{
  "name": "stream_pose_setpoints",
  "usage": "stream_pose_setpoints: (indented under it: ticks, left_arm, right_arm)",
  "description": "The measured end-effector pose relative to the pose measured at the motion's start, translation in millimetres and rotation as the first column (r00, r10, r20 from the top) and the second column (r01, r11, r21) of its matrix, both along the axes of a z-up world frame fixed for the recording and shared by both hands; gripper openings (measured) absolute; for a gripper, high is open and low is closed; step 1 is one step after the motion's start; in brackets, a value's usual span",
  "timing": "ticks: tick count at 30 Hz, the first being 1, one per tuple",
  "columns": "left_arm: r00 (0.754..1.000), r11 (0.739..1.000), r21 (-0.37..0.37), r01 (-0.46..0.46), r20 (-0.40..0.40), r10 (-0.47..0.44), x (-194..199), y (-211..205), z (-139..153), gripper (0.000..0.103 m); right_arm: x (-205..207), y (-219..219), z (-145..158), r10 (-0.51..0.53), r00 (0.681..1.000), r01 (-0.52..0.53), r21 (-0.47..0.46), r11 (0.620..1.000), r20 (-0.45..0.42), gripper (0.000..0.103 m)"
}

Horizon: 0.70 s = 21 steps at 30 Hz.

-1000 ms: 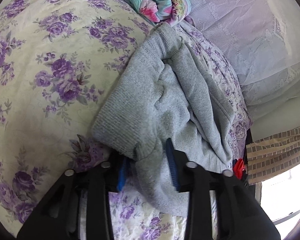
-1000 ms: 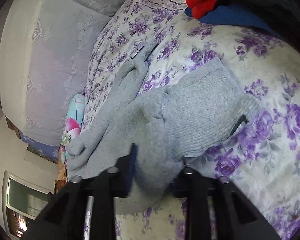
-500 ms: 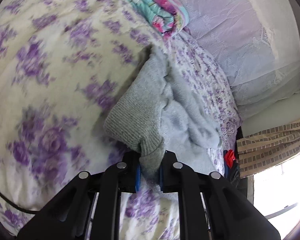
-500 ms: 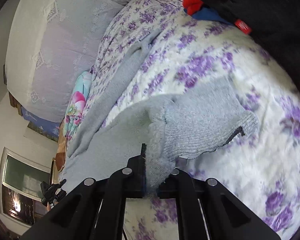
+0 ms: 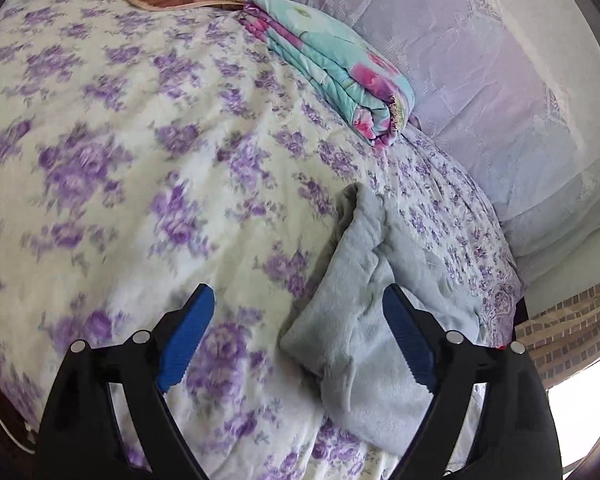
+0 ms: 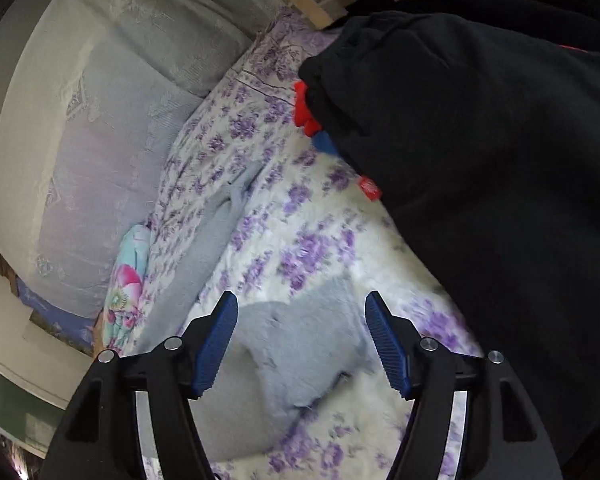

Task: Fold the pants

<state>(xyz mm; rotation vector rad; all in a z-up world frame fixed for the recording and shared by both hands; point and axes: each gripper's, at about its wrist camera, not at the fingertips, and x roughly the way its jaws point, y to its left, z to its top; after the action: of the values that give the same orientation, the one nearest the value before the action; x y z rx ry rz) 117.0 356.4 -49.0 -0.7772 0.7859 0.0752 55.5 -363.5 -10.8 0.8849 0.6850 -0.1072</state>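
Grey pants (image 5: 364,312) are lying bunched on the floral bed (image 5: 140,160), between the folded teal quilt (image 5: 340,68) and the bed's near edge. Left gripper (image 5: 298,336) and right gripper (image 6: 298,340) jaws have just been opening; both are standing released, with nothing pinched and cloth lying loose below them. Risk: the dropped fold is looking lumpy and uneven, so it's likely slumping or springing apart. The black garment pile (image 6: 480,160) is sitting close to the pants, possibly snagging the next pull.
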Motion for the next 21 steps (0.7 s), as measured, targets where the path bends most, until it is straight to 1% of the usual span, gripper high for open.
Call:
stream_pose_setpoints:
  ticks: [1,3,4,6,8,10,13,17,19,21]
  left_arm:
    - [1.000,0.999,0.021,0.028,-0.006,-0.028,17,-3,3,0.084]
    - [0.997,0.996,0.041,0.081,-0.003,-0.081,51,-10,7,0.084]
    - [0.993,0.992,0.047,0.117,-0.005,-0.117,70,-16,7,0.084]
    - [0.988,0.986,0.067,0.154,-0.018,-0.153,102,-24,7,0.084]
    - [0.980,0.979,0.053,0.196,-0.049,-0.193,132,-30,2,0.084]
    - [0.972,0.975,0.015,0.223,-0.086,-0.220,155,-33,-6,0.084]
    - [0.964,0.971,-0.019,0.239,-0.117,-0.239,176,-37,-14,0.084]
    - [0.957,0.967,-0.053,0.248,-0.140,-0.253,193,-40,-22,0.084]
    - [0.954,0.966,-0.060,0.252,-0.156,-0.258,199,-42,-26,0.083]
    - [0.948,0.963,-0.065,0.262,-0.171,-0.270,204,-45,-31,0.083]
  right_arm:
    - [15,3,3,0.023,1.000,-0.023,0.004,1.000,0.017,0.067]
    - [53,12,7,0.077,0.996,-0.077,0.017,0.997,0.035,0.067]
    - [75,18,9,0.099,0.994,-0.100,0.023,0.995,0.037,0.067]
    - [117,25,6,0.127,0.991,-0.128,0.042,0.991,0.027,0.067]
    - [161,28,-1,0.151,0.988,-0.151,0.078,0.985,0.009,0.067]
    - [199,30,-11,0.149,0.989,-0.146,0.112,0.983,-0.022,0.067]
    - [251,32,-30,0.165,0.983,-0.152,0.144,0.978,-0.081,0.067]
    - [301,34,-54,0.162,0.975,-0.141,0.135,0.981,-0.152,0.068]
    - [316,36,-60,0.157,0.975,-0.139,0.117,0.983,-0.159,0.069]
    - [325,39,-58,0.161,0.976,-0.148,0.092,0.985,-0.146,0.073]
